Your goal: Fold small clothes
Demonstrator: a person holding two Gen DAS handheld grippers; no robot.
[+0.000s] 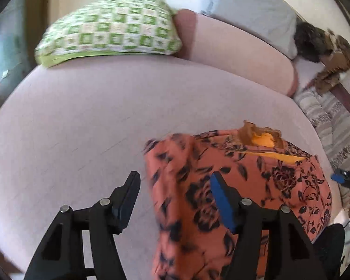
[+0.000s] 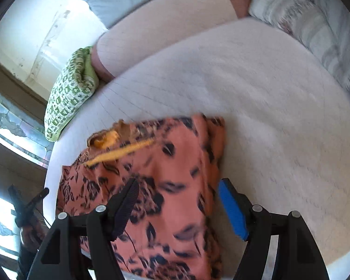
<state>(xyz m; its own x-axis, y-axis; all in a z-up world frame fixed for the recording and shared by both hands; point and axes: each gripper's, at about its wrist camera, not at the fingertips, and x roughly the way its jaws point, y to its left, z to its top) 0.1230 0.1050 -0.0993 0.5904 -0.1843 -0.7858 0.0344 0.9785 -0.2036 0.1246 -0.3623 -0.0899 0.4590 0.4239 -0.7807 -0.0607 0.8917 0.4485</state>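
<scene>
An orange garment with a black flower print [image 1: 256, 186] lies folded on the pale pink bed sheet [image 1: 81, 121]; a yellow lining shows at its far edge. My left gripper [image 1: 175, 184] is open, its fingers spread over the garment's left edge, holding nothing. In the right wrist view the same garment [image 2: 163, 175] lies at the near left, and my right gripper [image 2: 177, 191] is open above its right edge. The right gripper's blue pad also shows at the far right of the left wrist view [image 1: 340, 178].
A green checked pillow [image 1: 109, 28] lies at the head of the bed beside a long pink bolster [image 1: 240, 51] and a grey pillow [image 1: 252, 11]. A striped blanket [image 1: 333, 121] and a brown furry heap [image 1: 324, 46] lie at the right.
</scene>
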